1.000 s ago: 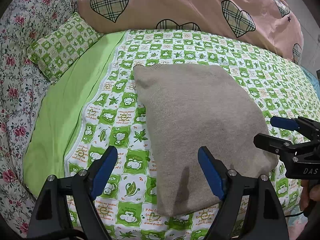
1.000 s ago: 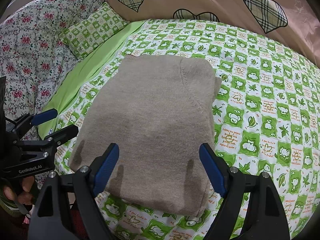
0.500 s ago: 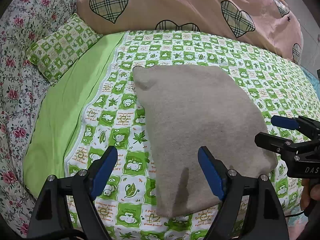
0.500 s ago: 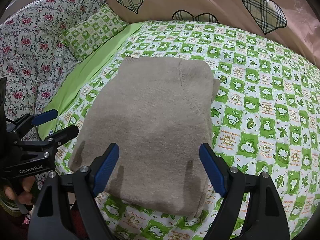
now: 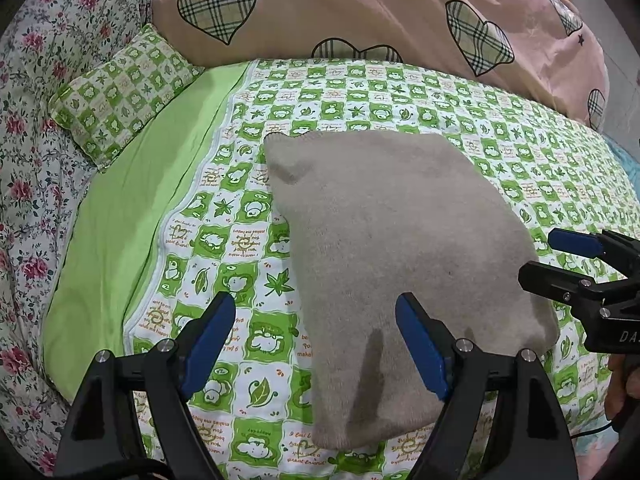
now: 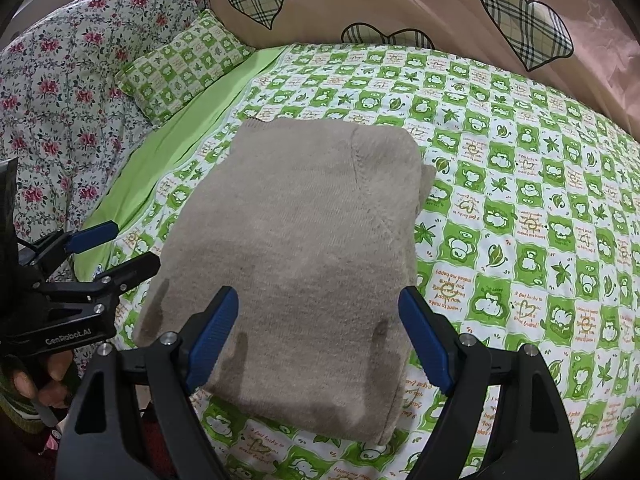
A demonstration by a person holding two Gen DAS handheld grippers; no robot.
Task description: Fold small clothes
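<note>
Nothing's really shifted since a second ago, both grippers hang where they were. Left gripper is wide open and empty, by the bed's near edge. One beige knit sweater, folded, lies mid-bedspread; looks soft, light, floppy, so grab corners. Right gripper gapes empty over its near edge

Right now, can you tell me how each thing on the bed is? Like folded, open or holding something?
Beige sweater: folded into a rectangle, lying flat on the sheet.
Left gripper: fingers open, holding nothing.
Right gripper: fingers open, holding nothing.
Small green pillow: lying at the bed's edge.
</note>
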